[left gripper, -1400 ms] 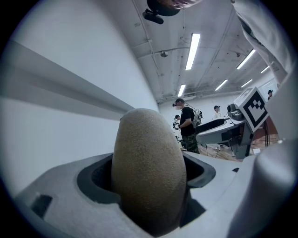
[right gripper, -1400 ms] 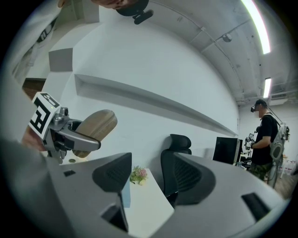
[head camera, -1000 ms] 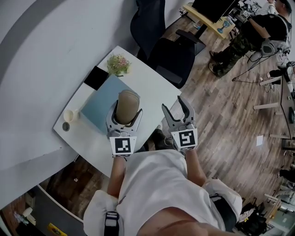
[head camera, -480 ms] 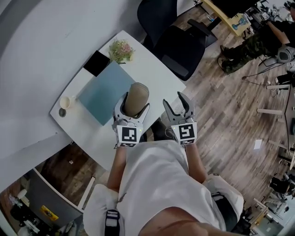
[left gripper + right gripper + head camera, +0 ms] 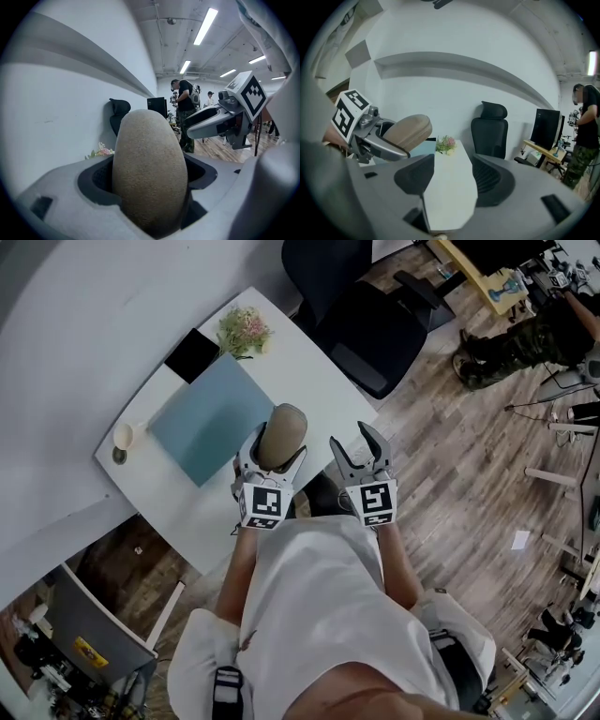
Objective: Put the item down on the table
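A tan, egg-shaped item (image 5: 280, 433) with a rough surface is clamped upright in my left gripper (image 5: 270, 457), held above the near edge of the white table (image 5: 302, 382). In the left gripper view the tan item (image 5: 150, 173) fills the space between the jaws. My right gripper (image 5: 361, 454) is open and empty, just right of the left one, past the table's edge over the floor. In the right gripper view my right gripper (image 5: 449, 178) frames the white table (image 5: 449, 185), and the tan item (image 5: 408, 131) shows at left.
On the table lie a blue mat (image 5: 206, 418), a black square (image 5: 192, 354), a small flower bunch (image 5: 242, 330) and a cup (image 5: 123, 436). A black office chair (image 5: 370, 320) stands behind the table. A person (image 5: 534, 334) stands at the far right on the wooden floor.
The view has shifted, so the table sits further up and left. Both grippers hold nearly the same pose, the left one still clamped on the tan item.
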The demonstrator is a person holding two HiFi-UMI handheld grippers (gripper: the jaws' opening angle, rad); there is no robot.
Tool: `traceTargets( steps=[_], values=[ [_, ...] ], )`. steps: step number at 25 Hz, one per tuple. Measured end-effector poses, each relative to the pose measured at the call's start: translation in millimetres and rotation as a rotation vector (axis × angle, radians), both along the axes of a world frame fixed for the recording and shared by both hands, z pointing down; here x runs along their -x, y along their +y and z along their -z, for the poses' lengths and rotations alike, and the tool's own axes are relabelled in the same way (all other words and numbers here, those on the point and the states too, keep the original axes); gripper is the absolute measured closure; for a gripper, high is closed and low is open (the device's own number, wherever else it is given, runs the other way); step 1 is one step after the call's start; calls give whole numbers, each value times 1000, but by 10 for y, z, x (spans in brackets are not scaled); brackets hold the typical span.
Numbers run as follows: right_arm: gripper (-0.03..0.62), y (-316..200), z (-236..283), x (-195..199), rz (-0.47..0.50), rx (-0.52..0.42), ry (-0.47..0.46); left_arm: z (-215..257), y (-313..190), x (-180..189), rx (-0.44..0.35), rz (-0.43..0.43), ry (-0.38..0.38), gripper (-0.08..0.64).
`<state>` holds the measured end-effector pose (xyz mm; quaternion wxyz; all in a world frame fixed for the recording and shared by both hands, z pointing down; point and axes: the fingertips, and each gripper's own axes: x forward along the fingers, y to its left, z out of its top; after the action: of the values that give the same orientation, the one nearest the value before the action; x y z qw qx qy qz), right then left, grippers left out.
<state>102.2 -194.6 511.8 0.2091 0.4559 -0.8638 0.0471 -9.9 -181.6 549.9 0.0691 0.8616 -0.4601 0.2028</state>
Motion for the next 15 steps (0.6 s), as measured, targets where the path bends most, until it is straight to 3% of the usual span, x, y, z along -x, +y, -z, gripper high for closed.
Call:
traceTargets(
  steps=[15],
  values=[
    [335,-176,-562,-41,25,99,21,-600,-126,-227,123,-41,-39,158]
  ],
)
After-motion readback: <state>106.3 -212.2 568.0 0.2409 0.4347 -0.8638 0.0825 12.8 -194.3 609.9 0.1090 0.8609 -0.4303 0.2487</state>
